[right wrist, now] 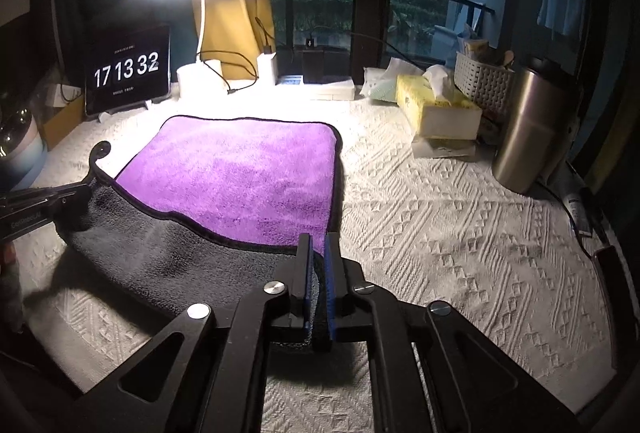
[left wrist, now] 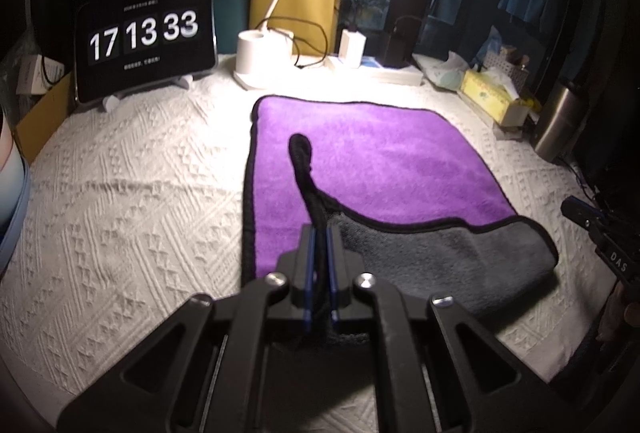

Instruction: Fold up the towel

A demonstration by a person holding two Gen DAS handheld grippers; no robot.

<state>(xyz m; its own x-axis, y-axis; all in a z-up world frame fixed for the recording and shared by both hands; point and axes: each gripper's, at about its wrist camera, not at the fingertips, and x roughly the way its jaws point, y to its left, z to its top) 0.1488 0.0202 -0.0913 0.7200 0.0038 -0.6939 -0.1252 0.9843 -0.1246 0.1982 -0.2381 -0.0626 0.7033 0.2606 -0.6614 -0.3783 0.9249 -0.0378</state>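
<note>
A purple towel (left wrist: pixel 372 157) with a grey underside and black trim lies on the white patterned cloth; it also shows in the right wrist view (right wrist: pixel 240 177). Its near edge is lifted and turned over, so the grey side (left wrist: pixel 440 257) faces up. My left gripper (left wrist: pixel 320 233) is shut on the towel's near left corner, whose black trim sticks up past the fingers. My right gripper (right wrist: pixel 318 241) is shut on the near right corner. The left gripper also shows at the left edge of the right wrist view (right wrist: pixel 76 189), and the right gripper at the right edge of the left wrist view (left wrist: pixel 576 209).
At the back stand a tablet clock (left wrist: pixel 146 37), a lit desk lamp with white base (left wrist: pixel 252 57), a charger and cables (left wrist: pixel 352 47). At the right are a yellow tissue box (right wrist: pixel 436 105), a white basket (right wrist: pixel 484 81) and a steel flask (right wrist: pixel 528 125). A pale round container (right wrist: pixel 20 149) sits at far left.
</note>
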